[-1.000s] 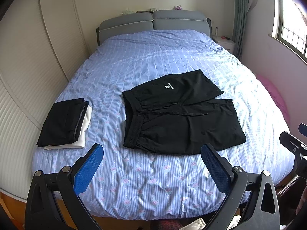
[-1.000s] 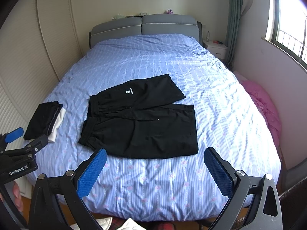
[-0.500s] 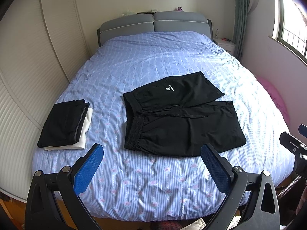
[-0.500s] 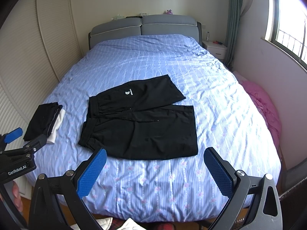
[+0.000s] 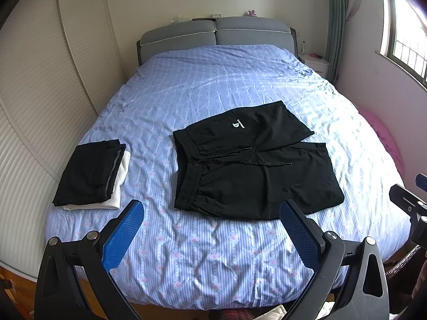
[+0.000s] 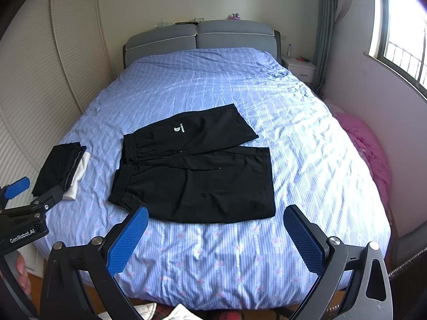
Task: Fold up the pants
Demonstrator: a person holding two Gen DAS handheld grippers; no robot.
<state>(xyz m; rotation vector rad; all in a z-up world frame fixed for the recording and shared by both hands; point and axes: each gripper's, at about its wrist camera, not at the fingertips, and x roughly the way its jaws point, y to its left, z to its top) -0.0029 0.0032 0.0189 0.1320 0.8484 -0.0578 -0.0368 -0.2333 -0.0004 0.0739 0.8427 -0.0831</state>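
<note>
A folded stack of clothes (image 5: 92,173) — black on top of white — lies on the bed (image 5: 213,90) near its left edge, well apart from the pants. A grey headboard (image 5: 216,33) closes the far end, a slatted wardrobe (image 5: 34,101) runs along the left side, and a pink heap (image 6: 371,149) sits on the floor between the bed and the window wall on the right. A white nightstand (image 6: 299,65) stands by the curtain at the far right corner. Nothing lies between either gripper and the garment.

The black pants (image 5: 253,165) lie flat on the blue striped bedcover, a little toward the foot of the bed. The elastic waistband (image 5: 186,184) faces left and the two short legs point right, the farther leg angled away so the pair splays apart. A small white logo (image 5: 238,125) marks the farther leg, and a drawstring (image 5: 240,160) trails across the middle.

The left gripper (image 5: 210,234) hovers over the foot of the bed with its blue pads spread wide, grasping nothing; the right gripper (image 6: 214,236) is likewise released, off the fabric. The near hem of the pants lies just beyond both — bare bedcover surrounds the garment on every side.
</note>
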